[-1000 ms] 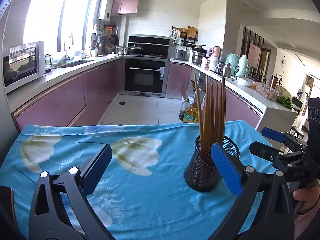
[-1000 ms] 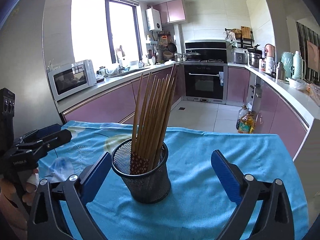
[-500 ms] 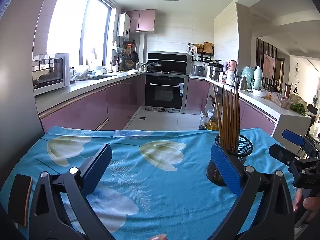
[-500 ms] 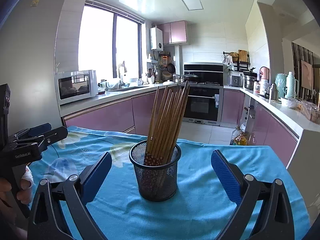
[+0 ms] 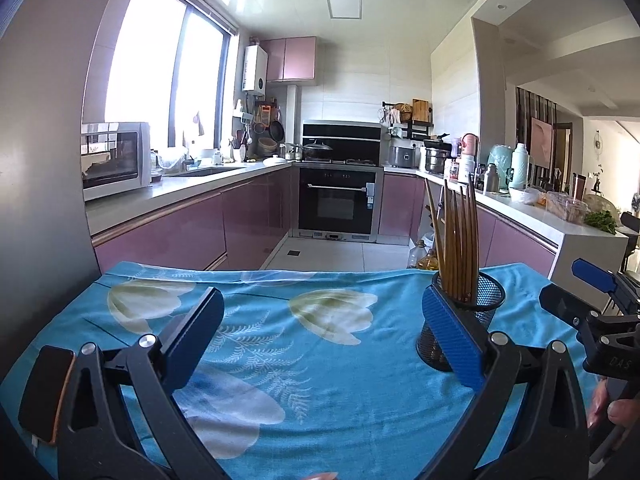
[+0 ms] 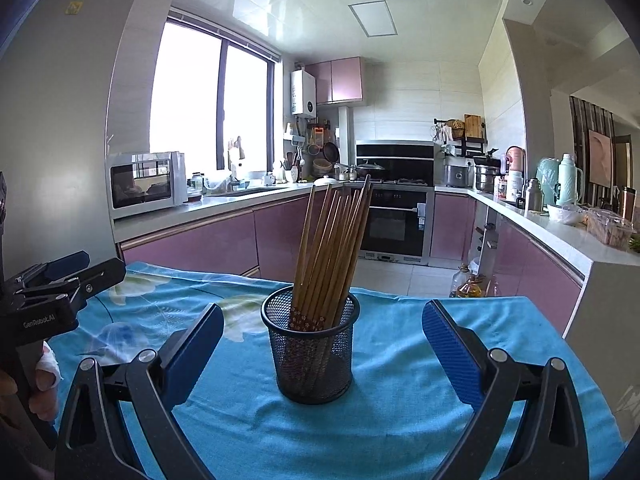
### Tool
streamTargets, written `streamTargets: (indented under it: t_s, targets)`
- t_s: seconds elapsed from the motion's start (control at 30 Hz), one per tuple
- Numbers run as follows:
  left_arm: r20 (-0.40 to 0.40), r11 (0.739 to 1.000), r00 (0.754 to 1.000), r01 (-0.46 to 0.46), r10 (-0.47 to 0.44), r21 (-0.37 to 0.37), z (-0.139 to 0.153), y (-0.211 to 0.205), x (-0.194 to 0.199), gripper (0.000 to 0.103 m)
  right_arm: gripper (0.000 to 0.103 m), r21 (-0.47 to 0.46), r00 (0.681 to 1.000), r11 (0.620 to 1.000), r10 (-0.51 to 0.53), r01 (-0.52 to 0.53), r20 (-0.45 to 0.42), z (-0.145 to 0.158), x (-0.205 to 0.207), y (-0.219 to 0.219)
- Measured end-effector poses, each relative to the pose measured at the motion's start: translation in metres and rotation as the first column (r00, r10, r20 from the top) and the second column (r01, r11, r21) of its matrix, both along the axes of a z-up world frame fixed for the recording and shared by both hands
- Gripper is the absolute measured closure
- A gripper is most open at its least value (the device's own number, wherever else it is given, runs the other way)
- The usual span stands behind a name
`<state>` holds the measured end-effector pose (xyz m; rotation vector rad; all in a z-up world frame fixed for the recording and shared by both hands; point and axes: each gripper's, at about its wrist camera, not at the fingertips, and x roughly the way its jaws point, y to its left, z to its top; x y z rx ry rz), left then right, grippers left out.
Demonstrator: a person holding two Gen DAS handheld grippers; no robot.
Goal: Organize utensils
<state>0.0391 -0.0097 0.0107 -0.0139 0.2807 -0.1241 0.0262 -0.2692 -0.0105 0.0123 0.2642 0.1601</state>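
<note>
A black mesh cup (image 6: 314, 354) stands upright on the blue flowered tablecloth (image 6: 400, 412) and holds several wooden chopsticks (image 6: 330, 258), leaning slightly right. My right gripper (image 6: 320, 344) is open and empty, its blue pads apart on either side of the cup, short of it. My left gripper (image 5: 320, 336) is open and empty over the cloth (image 5: 312, 384). The cup (image 5: 464, 320) sits behind its right pad, with the chopsticks (image 5: 456, 240) standing up. Each gripper shows at the edge of the other's view.
A dark flat object (image 5: 46, 392) lies at the cloth's left front edge. Beyond the table's far edge are the kitchen floor, pink cabinets, an oven (image 5: 340, 204) and oil bottles (image 6: 470, 284). A grey wall (image 5: 44, 200) stands close on the left.
Both grippers have pulled back and tilted upward; the cup with chopsticks looks farther and lower in both views. The cup and chopsticks stay in place. Both grippers stay open.
</note>
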Motion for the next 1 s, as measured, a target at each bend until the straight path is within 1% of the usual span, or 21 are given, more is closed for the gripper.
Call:
streamTargets:
  t_s: [0.23, 0.43, 1.0]
  targets:
    - [0.026, 1.000, 1.000, -0.009, 0.009, -0.007, 0.001, 0.001, -0.006, 0.005, 0.007, -0.004, 1.000, 1.000, -0.019, 0.020, 0.022, 0.000, -0.004, 0.003]
    - [0.029, 1.000, 0.999, -0.012, 0.012, -0.011, 0.000, 0.002, -0.009, 0.005, 0.007, -0.009, 0.999, 1.000, -0.028, 0.029, 0.038, 0.000, -0.007, 0.004]
    - [0.038, 1.000, 0.999, -0.005, 0.005, -0.010, 0.002, -0.001, -0.012, 0.005, 0.007, -0.004, 0.999, 0.999, -0.035, 0.035, 0.042, 0.000, -0.008, 0.002]
